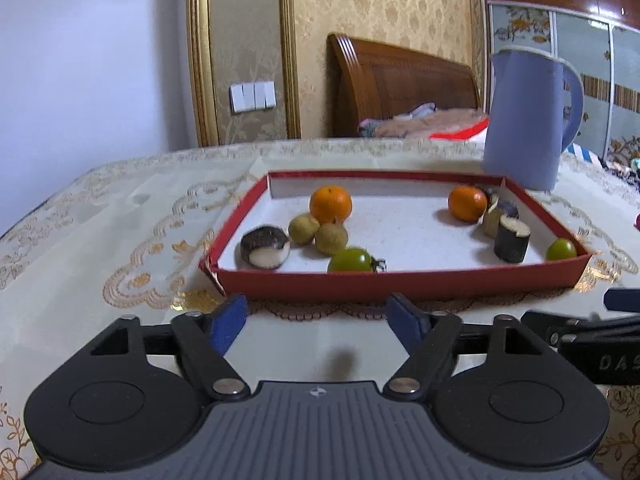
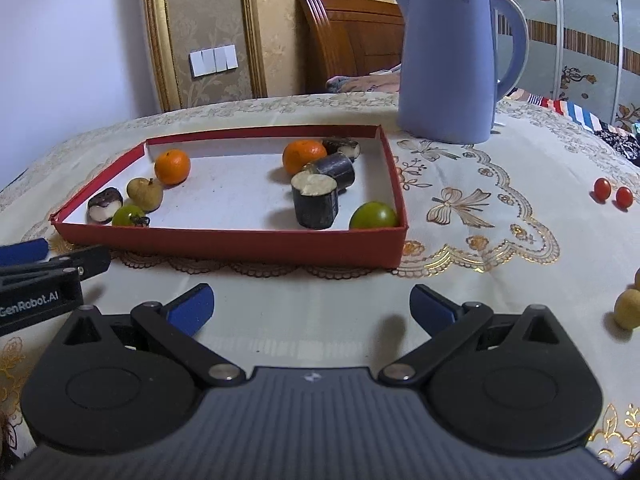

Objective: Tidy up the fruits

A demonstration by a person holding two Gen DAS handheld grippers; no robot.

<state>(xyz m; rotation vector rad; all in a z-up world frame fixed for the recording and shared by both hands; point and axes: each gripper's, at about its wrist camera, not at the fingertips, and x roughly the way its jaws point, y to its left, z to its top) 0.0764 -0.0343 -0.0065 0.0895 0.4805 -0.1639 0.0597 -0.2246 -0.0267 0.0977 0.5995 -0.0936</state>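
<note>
A shallow red box (image 1: 400, 282) (image 2: 240, 246) with a white floor lies on the patterned tablecloth. Inside it are two oranges (image 1: 330, 204) (image 1: 467, 202), two tan longans (image 1: 304, 229), two green tomatoes (image 1: 350, 261) (image 2: 373, 216), and dark-skinned cut sugarcane pieces (image 1: 512, 239) (image 2: 314, 199). My left gripper (image 1: 318, 318) hovers just in front of the box's near wall, open, nothing between its blue pads. My right gripper (image 2: 312, 306) is also open and empty in front of the box.
A tall lavender kettle (image 2: 448, 60) stands behind the box's right corner. To the right on the cloth lie two red cherry tomatoes (image 2: 612, 193) and a tan longan (image 2: 628, 309). A wooden headboard and bedding lie beyond the table.
</note>
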